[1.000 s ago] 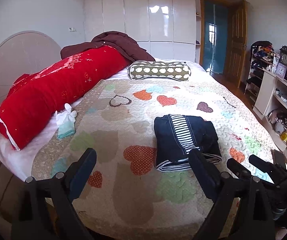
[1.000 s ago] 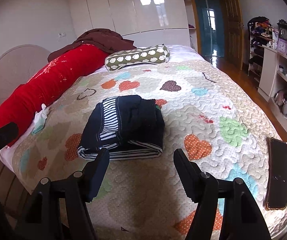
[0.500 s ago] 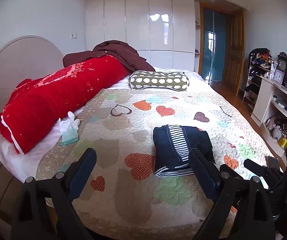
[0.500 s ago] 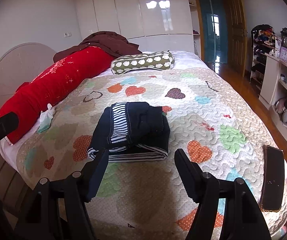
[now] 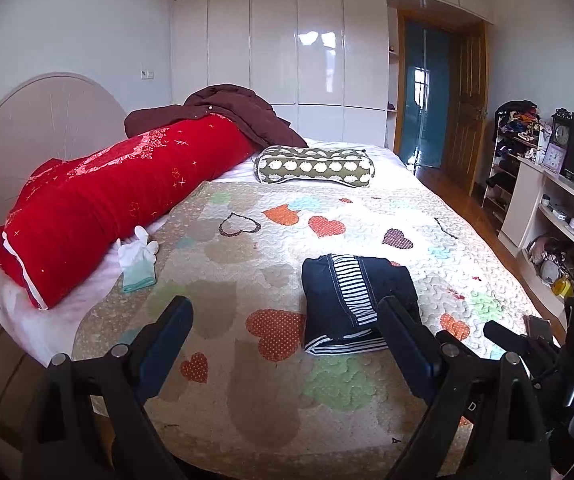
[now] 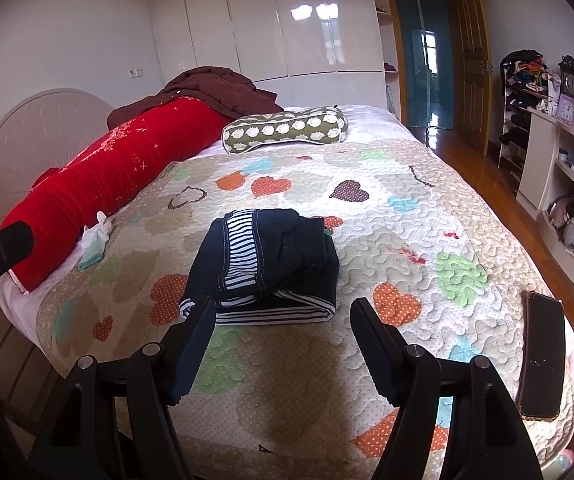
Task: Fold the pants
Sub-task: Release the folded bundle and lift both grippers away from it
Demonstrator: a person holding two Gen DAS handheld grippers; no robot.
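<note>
Right gripper (image 6: 283, 336) hangs with its jaws spread wide and nothing between them, poised above the near edge of the quilt (image 6: 427, 216) and aimed straight at the pants (image 6: 263, 264), which lie just beyond the fingertips, untouched. Left gripper (image 5: 285, 340) is the same story: jaws apart, empty, held off the bed, with the pants (image 5: 357, 300) showing just past its right finger. Neither tool is in contact with the fabric, and that reads like a hands-off pause, the folding apparently done. The pants sit near the middle of the heart-patterned quilt as a compact dark navy bundle, roughly square, layers stacked, a black-and-white striped lining band running across the top and peeking out along the near edge (the top layer looks a touch rumpled on the right). Further out, a dark phone (image 6: 541, 354) lies by the bed's right edge, well apart, and a long red bolster (image 5: 119, 196) lines the left side beside a pair of white gloves (image 5: 138, 254).
</note>
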